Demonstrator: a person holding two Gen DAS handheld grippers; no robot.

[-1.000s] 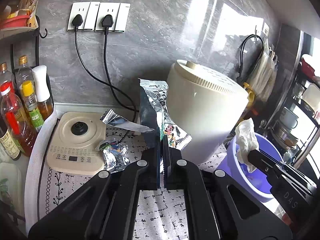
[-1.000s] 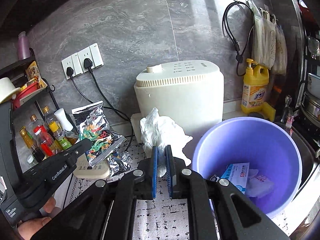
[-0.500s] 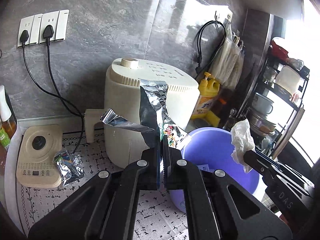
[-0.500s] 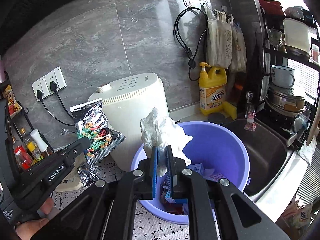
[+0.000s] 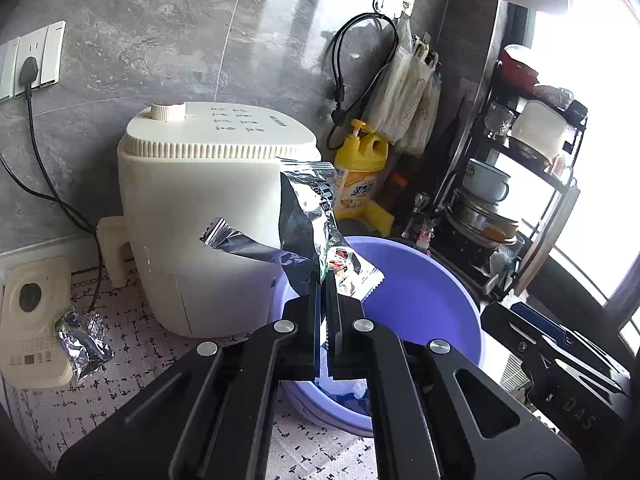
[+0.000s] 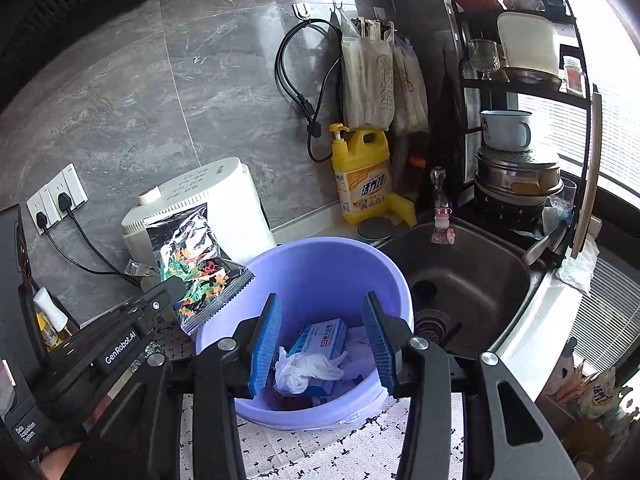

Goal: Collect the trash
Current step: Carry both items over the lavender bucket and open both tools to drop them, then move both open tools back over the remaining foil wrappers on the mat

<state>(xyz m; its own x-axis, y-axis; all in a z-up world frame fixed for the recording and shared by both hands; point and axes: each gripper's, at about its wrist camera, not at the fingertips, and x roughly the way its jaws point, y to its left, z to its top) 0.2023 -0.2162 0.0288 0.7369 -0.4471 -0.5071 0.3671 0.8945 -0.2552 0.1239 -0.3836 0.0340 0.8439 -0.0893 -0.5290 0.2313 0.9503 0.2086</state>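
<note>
R gripper (image 6: pixel 320 340) just opened; tissue (image 6: pixel 306 370) in bucket (image 6: pixel 320 264).

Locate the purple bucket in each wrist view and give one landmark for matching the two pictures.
Left wrist view: the purple bucket sits right of centre, behind the left gripper and its foil snack bag.
Right wrist view: the bucket is at lower centre, seen between the right gripper's open jaws, tissue inside.
Shared landmark: the yellow detergent bottle by the wall.

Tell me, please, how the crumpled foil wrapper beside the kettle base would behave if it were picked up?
The foil wrapper looks thin and creased, so probably light and floppy. Its shiny film may slip between pads. Being crushed flat against the kettle base, it seems unlikely to roll.
</note>
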